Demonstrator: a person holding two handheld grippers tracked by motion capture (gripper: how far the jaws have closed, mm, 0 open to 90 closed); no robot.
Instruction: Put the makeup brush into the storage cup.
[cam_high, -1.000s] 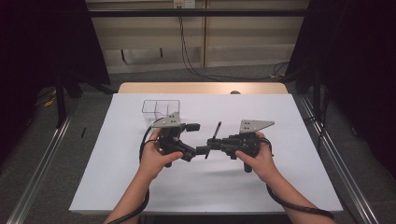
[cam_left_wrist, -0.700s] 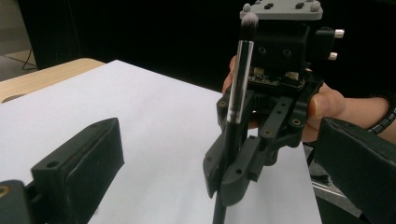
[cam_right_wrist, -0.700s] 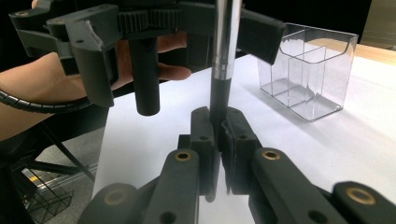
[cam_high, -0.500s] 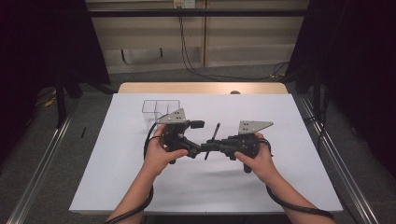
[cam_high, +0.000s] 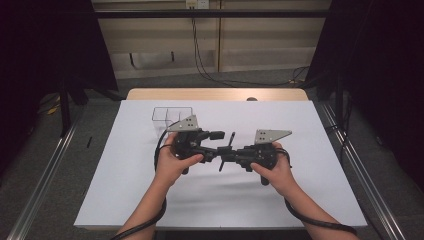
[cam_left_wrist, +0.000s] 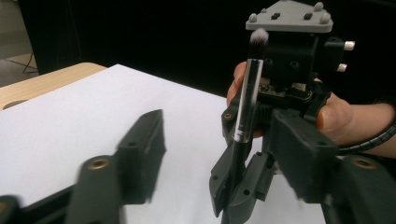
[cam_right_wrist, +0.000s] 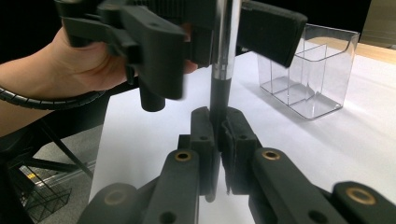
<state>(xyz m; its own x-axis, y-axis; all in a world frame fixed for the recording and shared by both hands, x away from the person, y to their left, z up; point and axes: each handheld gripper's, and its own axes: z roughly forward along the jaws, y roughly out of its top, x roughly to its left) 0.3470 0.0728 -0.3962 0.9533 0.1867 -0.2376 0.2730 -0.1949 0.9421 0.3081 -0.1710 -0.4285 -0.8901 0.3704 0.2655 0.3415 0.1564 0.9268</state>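
A makeup brush with a black handle, silver ferrule and dark white-tipped bristles stands tilted between the two grippers above the white table sheet. My right gripper is shut on its black handle. My left gripper faces it from the left. Its jaws straddle the ferrule and have just been closing. A gap still shows on each side of the brush, and one jaw is blurred. The right gripper and the hand holding it sit just beyond the left jaws.
A clear plastic organizer with compartments stands on the white sheet behind the left gripper. The wooden table edge runs along the back. Dark curtains and metal rails flank the table.
The left gripper's jaws have drawn in from wide open toward the brush. Both hands have stayed put, and the right gripper has kept its hold on the handle.
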